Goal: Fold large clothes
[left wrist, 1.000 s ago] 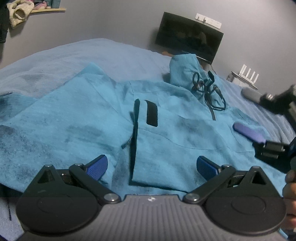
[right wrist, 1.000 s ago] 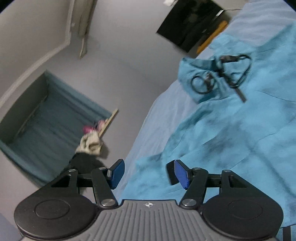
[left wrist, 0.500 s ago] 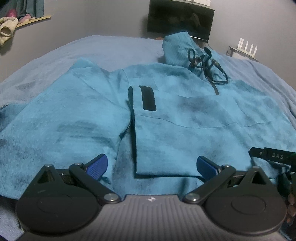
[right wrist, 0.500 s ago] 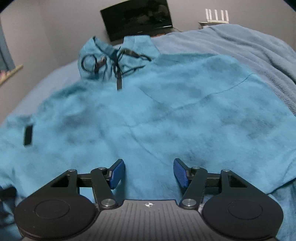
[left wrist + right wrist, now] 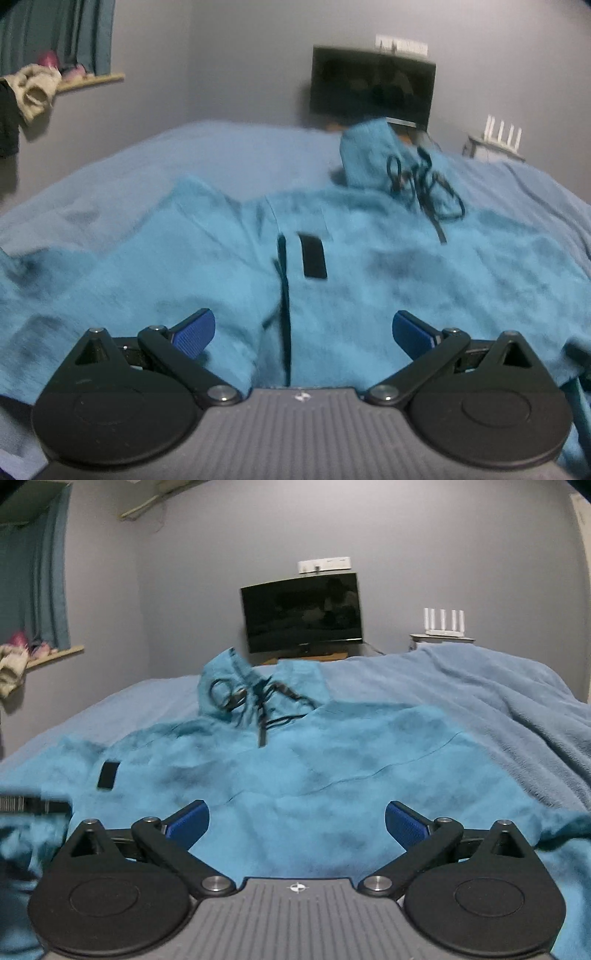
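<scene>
A large turquoise hoodie [image 5: 388,280] lies spread on the bed, hood and black drawstrings [image 5: 424,184] at the far end, a sleeve with a black patch [image 5: 313,255] folded across its front. My left gripper [image 5: 301,332] hovers low over the near hem, open, with cloth below it but nothing pinched. In the right wrist view the hoodie [image 5: 332,768] fills the foreground. My right gripper [image 5: 295,823] is over its near hem; its jaws are opening and stand wide, with no cloth pressed between the pads. The left gripper's tip [image 5: 33,805] shows at the left edge.
A blue blanket [image 5: 498,701] covers the bed and bunches up on the right. Beyond the bed stand a dark monitor [image 5: 303,613] and a white router [image 5: 443,622] on a small table. A shelf with clothes [image 5: 37,85] is on the left wall.
The right gripper rolled upright, swung down toward the hoodie's near hem and opened from half-closed to wide. The left gripper tilted a little; the right gripper left its view.
</scene>
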Tool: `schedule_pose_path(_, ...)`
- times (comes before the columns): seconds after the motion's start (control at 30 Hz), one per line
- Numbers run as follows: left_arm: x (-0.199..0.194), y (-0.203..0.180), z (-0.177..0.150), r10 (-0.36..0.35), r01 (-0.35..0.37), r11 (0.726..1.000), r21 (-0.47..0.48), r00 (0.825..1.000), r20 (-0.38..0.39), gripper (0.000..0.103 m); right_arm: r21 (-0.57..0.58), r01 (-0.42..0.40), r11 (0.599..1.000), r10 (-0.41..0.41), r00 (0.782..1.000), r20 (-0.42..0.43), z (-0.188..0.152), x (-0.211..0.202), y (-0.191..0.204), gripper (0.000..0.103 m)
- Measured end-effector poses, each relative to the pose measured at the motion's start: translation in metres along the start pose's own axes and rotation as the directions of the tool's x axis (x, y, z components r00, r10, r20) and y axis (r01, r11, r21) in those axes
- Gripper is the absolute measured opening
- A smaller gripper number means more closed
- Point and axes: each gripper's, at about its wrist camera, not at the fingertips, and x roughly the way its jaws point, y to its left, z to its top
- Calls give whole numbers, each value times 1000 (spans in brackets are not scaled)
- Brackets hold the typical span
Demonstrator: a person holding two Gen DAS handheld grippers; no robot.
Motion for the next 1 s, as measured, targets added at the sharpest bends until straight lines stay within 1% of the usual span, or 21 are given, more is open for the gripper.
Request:
schedule_pose_path(0.1, -15, 4, 11, 72, -76, 996, 35, 993, 94, 103, -74, -22, 997, 20, 999, -30, -10, 5, 14, 103)
schedule_pose_path(0.17, -24, 12, 21, 116, -123, 991, 51, 985, 126, 103, -96, -39, 995, 34, 998, -46, -16, 8, 19, 103)
schedule_pose_path(0.27, -37, 41, 36, 154, -156, 988, 5, 979, 133, 103, -84, -38, 996, 33, 998, -61, -20, 12, 18, 103)
schedule_pose_path(0.33, -48, 72, 44, 185, -180, 982, -52, 974, 130, 103, -62, -39, 997, 35, 997, -62, -21, 13, 14, 103)
schedule_pose_path(0.37, -54, 87, 46, 208, -199, 977, -79, 969, 131, 103, -53, -39, 998, 36, 997, -62, -22, 14, 13, 103)
schedule_pose_path(0.4, -59, 103, 47, 249, -236, 967, -101, 958, 141, 103, -45, -39, 998, 36, 997, -63, -23, 14, 11, 103)
schedule_pose_path(0.43, -64, 118, 48, 299, -284, 952, -115, 942, 150, 103, -41, -40, 998, 37, 997, -66, -23, 15, 9, 103)
schedule_pose_path(0.47, -67, 130, 49, 356, -340, 932, -123, 922, 152, 103, -40, -40, 998, 37, 997, -69, -23, 16, 9, 103)
schedule_pose_path(0.5, -69, 142, 49, 420, -402, 906, -135, 895, 148, 103, -42, -40, 998, 37, 997, -73, -24, 18, 9, 103)
schedule_pose_path(0.57, -68, 166, 48, 556, -532, 828, -176, 821, 131, 103, -51, -39, 998, 35, 996, -80, -26, 19, 10, 103)
schedule_pose_path(0.6, -68, 179, 47, 631, -599, 768, -224, 768, 109, 103, -57, -41, 998, 36, 996, -83, -27, 20, 11, 103)
schedule_pose_path(0.63, -67, 191, 45, 685, -644, 713, -278, 724, 77, 103, -63, -44, 997, 38, 996, -84, -28, 19, 11, 103)
schedule_pose_path(0.67, -65, 203, 42, 711, -662, 672, -331, 703, 37, 103, -66, -46, 997, 40, 996, -85, -28, 19, 10, 103)
schedule_pose_path(0.7, -63, 213, 39, 704, -654, 663, -364, 710, 6, 103, -68, -46, 997, 41, 996, -85, -29, 19, 11, 103)
schedule_pose_path(0.73, -58, 222, 37, 685, -640, 661, -391, 728, -33, 103, -67, -46, 997, 41, 996, -85, -29, 19, 11, 103)
schedule_pose_path(0.77, -52, 230, 35, 671, -636, 656, -406, 738, -71, 103, -66, -46, 997, 40, 996, -85, -29, 20, 11, 103)
schedule_pose_path(0.8, -46, 237, 32, 661, -639, 649, -412, 742, -110, 103, -65, -45, 997, 40, 996, -85, -29, 20, 11, 103)
schedule_pose_path(0.87, -31, 244, 27, 650, -652, 633, -417, 741, -172, 103, -67, -46, 997, 40, 996, -84, -29, 20, 11, 103)
schedule_pose_path(0.9, -28, 249, 25, 648, -660, 620, -425, 736, -198, 102, -69, -47, 996, 42, 996, -85, -29, 19, 10, 103)
schedule_pose_path(0.93, -30, 253, 21, 644, -661, 610, -437, 735, -212, 102, -70, -47, 996, 41, 996, -84, -29, 20, 11, 103)
schedule_pose_path(1.0, -33, 259, 18, 637, -657, 600, -457, 738, -224, 102, -69, -47, 996, 41, 996, -84, -29, 19, 11, 103)
